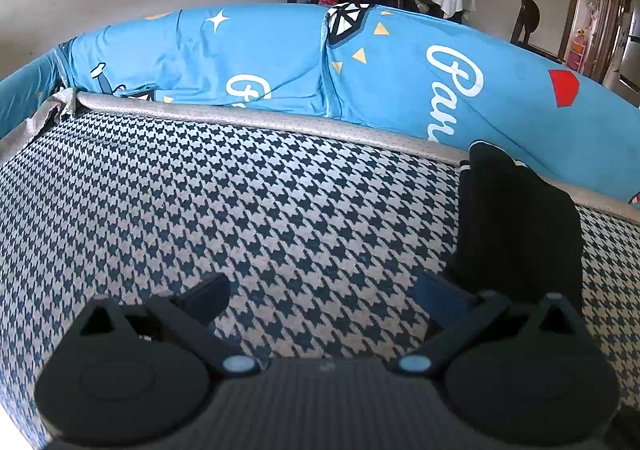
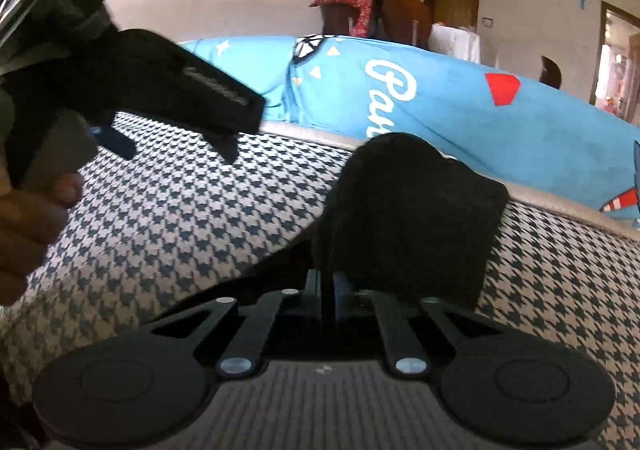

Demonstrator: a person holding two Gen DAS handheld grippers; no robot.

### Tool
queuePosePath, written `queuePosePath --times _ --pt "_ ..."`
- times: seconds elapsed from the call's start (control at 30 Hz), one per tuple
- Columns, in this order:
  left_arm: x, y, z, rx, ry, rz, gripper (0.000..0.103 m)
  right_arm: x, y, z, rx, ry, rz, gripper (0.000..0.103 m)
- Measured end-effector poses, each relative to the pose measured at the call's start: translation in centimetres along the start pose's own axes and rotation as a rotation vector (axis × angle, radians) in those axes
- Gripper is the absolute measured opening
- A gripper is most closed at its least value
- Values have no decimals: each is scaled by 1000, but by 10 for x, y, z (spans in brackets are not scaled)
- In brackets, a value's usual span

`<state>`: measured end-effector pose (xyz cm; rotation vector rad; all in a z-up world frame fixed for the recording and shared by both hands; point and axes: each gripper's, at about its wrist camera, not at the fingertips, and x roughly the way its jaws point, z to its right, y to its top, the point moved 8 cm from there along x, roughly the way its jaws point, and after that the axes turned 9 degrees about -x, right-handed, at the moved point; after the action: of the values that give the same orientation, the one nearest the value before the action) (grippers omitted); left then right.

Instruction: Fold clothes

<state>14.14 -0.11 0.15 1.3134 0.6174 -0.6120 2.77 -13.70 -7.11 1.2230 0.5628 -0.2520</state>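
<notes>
Your right tool (image 2: 326, 286) is pinching the near edge of the black garment (image 2: 408, 210) on the houndstooth mattress (image 1: 240, 210); your left tool (image 1: 320, 298) is hovering wide, so keep edges aligned.

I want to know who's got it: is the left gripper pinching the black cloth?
No, the left gripper is wide open over the checked cover, and the black cloth lies beside its right finger.

The bed (image 1: 224, 202) is covered by a houndstooth sheet in dark blue and pale grey, edged along its far side by a plain grey band (image 1: 256, 118). A folded black garment (image 1: 516, 226) lies on the sheet near that edge. Behind the band, a bright blue printed quilt (image 1: 280, 62) lies bunched along the bed's far side
</notes>
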Motion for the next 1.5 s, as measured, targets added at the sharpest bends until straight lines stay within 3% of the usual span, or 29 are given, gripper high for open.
queuePosePath --times 0.13,0.33,0.47,0.67,0.87,1.0,1.37,1.5 --pt "3 0 -1 -3 10 -11 103 6 -10 -23 -33 54 -36 11" --pt "6 -6 7 20 -7 -29 103 -4 -15 -30 30 119 -25 29" --pt "6 -10 16 43 -34 -46 103 -21 -19 -26 72 142 -27 30" --pt "7 -21 30 93 -57 -76 103 -64 -38 -16 79 101 -22 31" --pt "7 -36 41 147 -73 -102 103 -98 -57 -2 77 7 -30 31" --pt "9 -46 43 186 -71 -115 103 -110 -67 2 84 -23 -37 37" --pt "0 -59 17 116 -82 -124 103 -111 -83 -26 10 45 -40 38" --pt "-5 -65 6 85 -73 -131 103 -104 -97 -39 -20 56 -84 39"
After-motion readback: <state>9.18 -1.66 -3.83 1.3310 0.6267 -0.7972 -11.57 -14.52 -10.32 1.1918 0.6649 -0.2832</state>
